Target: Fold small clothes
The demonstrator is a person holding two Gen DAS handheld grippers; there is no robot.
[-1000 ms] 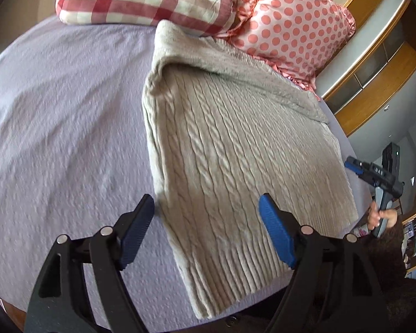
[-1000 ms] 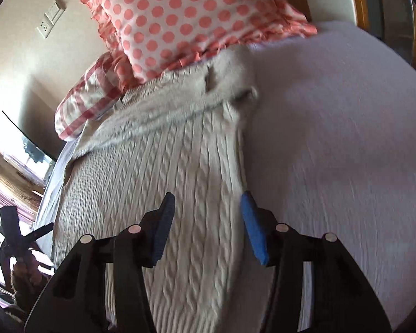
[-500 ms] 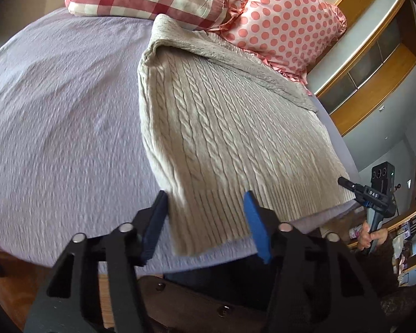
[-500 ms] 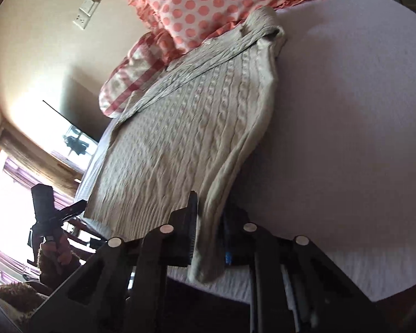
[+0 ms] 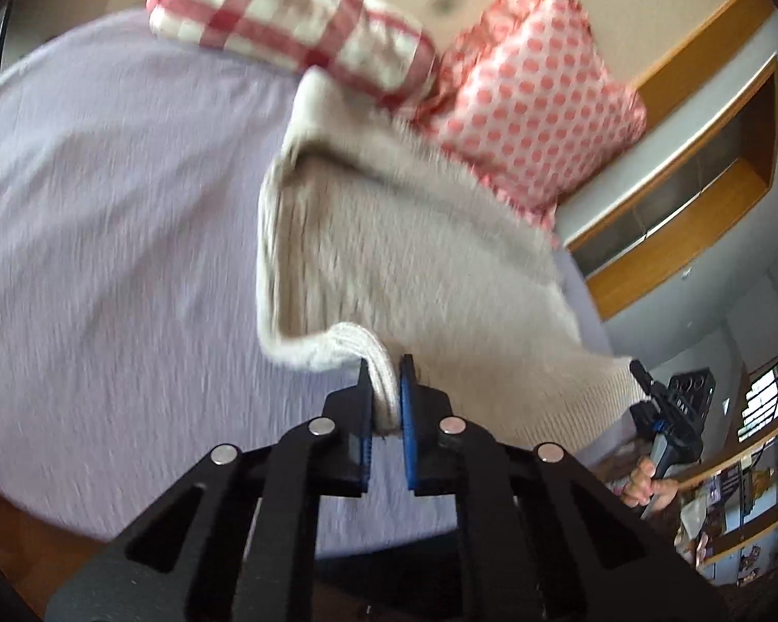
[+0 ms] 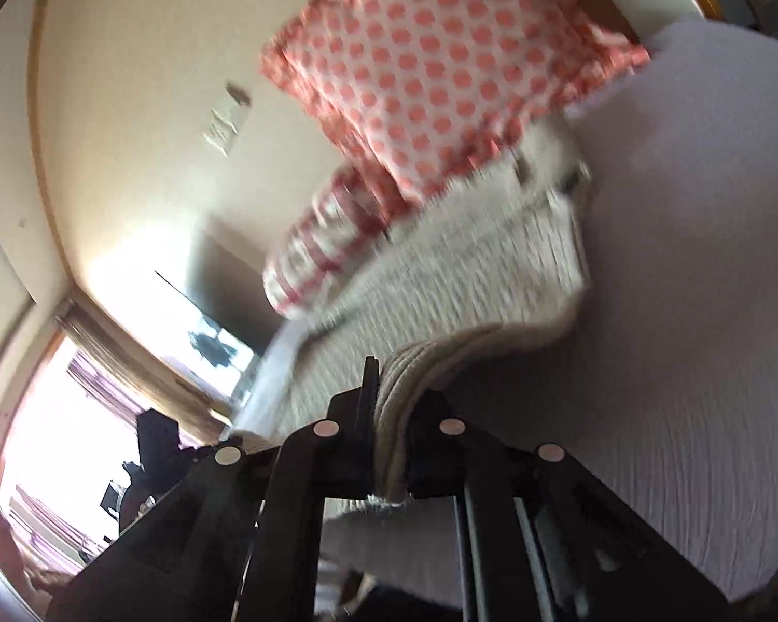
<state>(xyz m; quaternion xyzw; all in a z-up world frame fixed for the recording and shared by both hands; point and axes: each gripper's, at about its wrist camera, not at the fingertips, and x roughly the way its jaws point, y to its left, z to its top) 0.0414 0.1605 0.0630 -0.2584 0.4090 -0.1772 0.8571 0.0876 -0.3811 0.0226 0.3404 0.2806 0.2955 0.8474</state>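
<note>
Sweater point(image 5: 415, 269) hem is pinched at each corner, left gripper point(image 5: 386, 409) and right gripper point(image 6: 391, 435) both clamped on it. Collar lies straight ahead by the pillows point(image 5: 534, 119), so folding likely means carrying the hem forward.

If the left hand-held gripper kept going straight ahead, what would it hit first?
Probably more of the beige knit sweater it already clamps; the left hand-held gripper points along it toward the checked pillow. Depth is unclear.
</note>
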